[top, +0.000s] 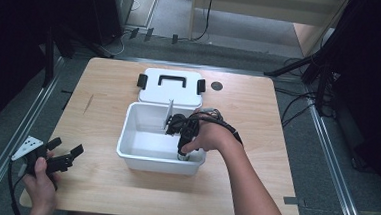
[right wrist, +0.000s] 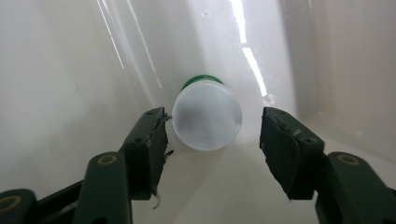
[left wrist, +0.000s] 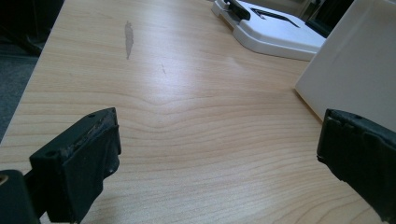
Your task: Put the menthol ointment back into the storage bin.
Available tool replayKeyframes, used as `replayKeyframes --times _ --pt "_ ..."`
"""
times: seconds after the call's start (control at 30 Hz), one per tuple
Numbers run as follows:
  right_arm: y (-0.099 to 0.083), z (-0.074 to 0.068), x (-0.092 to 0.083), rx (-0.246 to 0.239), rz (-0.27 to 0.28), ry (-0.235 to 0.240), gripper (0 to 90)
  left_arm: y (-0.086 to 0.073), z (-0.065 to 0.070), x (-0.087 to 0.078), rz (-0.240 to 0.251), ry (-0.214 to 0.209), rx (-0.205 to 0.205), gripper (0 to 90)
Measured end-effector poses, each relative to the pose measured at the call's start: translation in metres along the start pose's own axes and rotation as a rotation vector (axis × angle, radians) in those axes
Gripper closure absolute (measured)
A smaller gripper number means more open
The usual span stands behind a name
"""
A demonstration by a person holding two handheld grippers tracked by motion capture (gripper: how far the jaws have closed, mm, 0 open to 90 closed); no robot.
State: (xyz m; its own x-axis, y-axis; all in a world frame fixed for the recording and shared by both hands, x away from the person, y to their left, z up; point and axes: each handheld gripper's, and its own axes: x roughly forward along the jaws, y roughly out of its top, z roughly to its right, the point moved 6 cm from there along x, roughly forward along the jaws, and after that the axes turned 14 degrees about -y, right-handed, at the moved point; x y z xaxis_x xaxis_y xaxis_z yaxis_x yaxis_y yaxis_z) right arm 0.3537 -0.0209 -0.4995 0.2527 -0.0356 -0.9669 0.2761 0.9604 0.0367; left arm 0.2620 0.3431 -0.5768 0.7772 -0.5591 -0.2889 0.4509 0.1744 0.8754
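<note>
A: Where is the right gripper (top: 181, 154)?

B: Down inside the white bin (top: 136, 159) in the middle of the table (top: 256, 141), at the bin's near right corner. The person's right hand (top: 208, 134) holds it pointing downward.

A: And what is between its jaws?

B: A small bottle (right wrist: 207, 116) with a white cap toward the camera and a green band behind it. In the right gripper view it stands on the bin's floor, close to where two walls meet.

A: Is it clamped?

B: No. The left pad looks just at the cap's edge, while a clear gap shows between the right pad and the cap. The jaws are parted and not pressing, so the bottle is let go and rests on its own.

A: The other tool?

B: The left gripper (top: 68, 152) is at the near left of the table, well apart from the bin, held in the left hand (top: 41, 178). In the left gripper view its jaws stand wide apart over bare wood with nothing between them.

A: Anything else on the table?

B: The bin's lid (top: 170, 88) lies flat just beyond the bin, on the far side, with a black handle on top and a black latch at each end. A thin white divider (top: 169, 116) stands upright inside the bin near its far wall
</note>
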Motion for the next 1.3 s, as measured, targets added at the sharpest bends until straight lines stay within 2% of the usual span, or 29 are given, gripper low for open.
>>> replayKeyframes --times 0.17,0.2,0.23,0.27,0.3,0.37,0.4,0.57,0.6,0.63,0.67,0.7,0.73,0.83,0.9,1.0,1.1,1.3 --pt "-0.001 0.004 -0.015 0.029 0.023 0.007 36.5 0.0 0.0 0.0 0.006 0.001 -0.002 0.1" --pt "-0.003 0.009 -0.026 0.052 0.036 -0.009 31.7 0.0 0.0 0.0 0.004 0.0 -0.002 0.1" --pt "-0.003 0.009 -0.026 0.052 0.036 -0.009 31.7 0.0 0.0 0.0 0.007 0.001 -0.005 0.1" --pt "-0.004 0.012 -0.035 0.077 0.045 -0.029 27.9 0.0 0.0 0.0 0.007 0.002 -0.002 0.1" --pt "-0.004 0.012 -0.035 0.077 0.045 -0.029 27.9 0.0 0.0 0.0 0.007 0.002 -0.002 0.1" --pt "-0.005 0.016 -0.046 0.095 0.065 -0.053 23.7 0.0 0.0 0.0 0.005 0.002 0.0 0.1" --pt "-0.008 0.018 -0.056 0.131 0.072 -0.068 18.8 0.0 0.0 0.0 0.005 0.002 -0.001 0.1" --pt "-0.017 0.022 -0.071 0.166 0.079 -0.082 11.9 0.0 0.001 0.0 0.004 0.003 0.004 0.1" --pt "-0.023 0.025 -0.075 0.191 0.075 -0.092 7.1 0.0 0.001 0.0 0.003 0.002 0.005 0.1" --pt "-0.023 0.025 -0.075 0.191 0.075 -0.092 7.1 0.0 0.001 0.0 0.003 0.002 0.005 0.1" --pt "-0.029 0.027 -0.078 0.215 0.07 -0.1 2.8 0.0 0.001 0.0 0.004 0.003 0.005 0.1" --pt "-0.029 0.027 -0.078 0.215 0.07 -0.1 2.8 0.0 0.001 0.0 0.004 0.003 0.005 0.1" --pt "-0.036 0.03 -0.081 0.238 0.071 -0.108 0.8 0.0 0.001 0.0 0.003 0.004 0.009 0.1" --pt "-0.043 0.034 -0.083 0.258 0.071 -0.114 0.0 0.0 0.001 0.0 0.002 0.004 0.01 0.1" --pt "-0.055 0.037 -0.085 0.288 0.076 -0.12 0.0 0.0 0.001 0.001 0.0 0.004 0.008 0.1" --pt "-0.062 0.04 -0.084 0.307 0.082 -0.124 0.0 0.0 0.001 0.001 0.0 0.007 0.011 0.1" --pt "-0.077 0.043 -0.08 0.365 0.103 -0.12 0.0 0.0 0.002 0.001 0.002 0.008 0.013 0.1" --pt "-0.096 0.045 -0.073 0.409 0.129 -0.129 0.0 0.0 0.002 0.001 -0.002 0.009 0.016 0.1"
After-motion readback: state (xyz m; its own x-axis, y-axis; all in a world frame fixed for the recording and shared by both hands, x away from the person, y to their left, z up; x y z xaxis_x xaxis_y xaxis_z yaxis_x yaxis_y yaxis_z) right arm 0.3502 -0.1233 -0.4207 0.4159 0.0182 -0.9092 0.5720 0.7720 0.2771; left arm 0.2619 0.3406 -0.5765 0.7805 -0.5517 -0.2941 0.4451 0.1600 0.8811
